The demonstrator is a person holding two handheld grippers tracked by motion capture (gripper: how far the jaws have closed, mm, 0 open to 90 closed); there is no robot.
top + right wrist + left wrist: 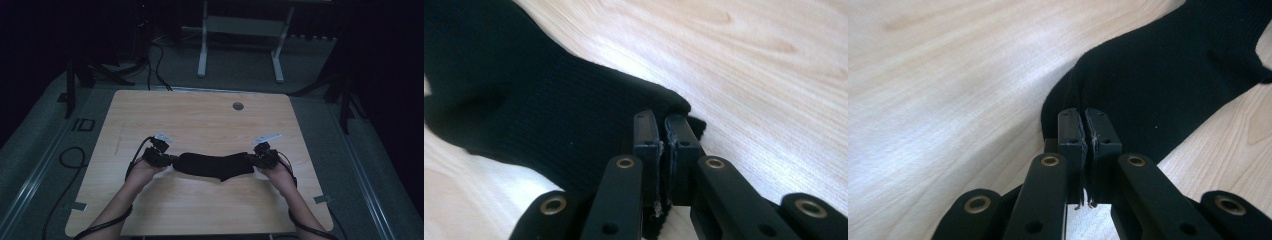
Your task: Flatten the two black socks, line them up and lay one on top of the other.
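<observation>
Black knitted sock [215, 166] stretches across the near middle of the wooden table [200, 120], held at each end by a gripper. In the high view it lies sideways between the person's two hands, its heel bulging toward the person near the right half.

On the left, the left gripper [170, 160] has its jaws closed on one end of the sock. In the left gripper view the two black jaws of this gripper [1083, 125] stand pressed together with only a thin seam between them, and the edge of the sock [1168, 85] is pinched there; the fabric spreads away up and to the right over the pale wood grain of the table [948, 90]. The left hand [142, 172] wraps the gripper body, and a black cable [134, 159] loops from it.

On the right, the right gripper [251, 160] is likewise clamped on the other end. In the right gripper view its jaws [662, 127] are closed tight on the sock's [534, 100] rim, with a small fold of fabric poking out just beyond the tips; the ribbed knit runs off up and to the left. The right hand [280, 172] grips that tool.

A round grey grommet [238, 106] sits in the table's far part, well apart from the sock. Beyond the table, on the grey floor, stand the white legs of a frame [202, 50].
</observation>
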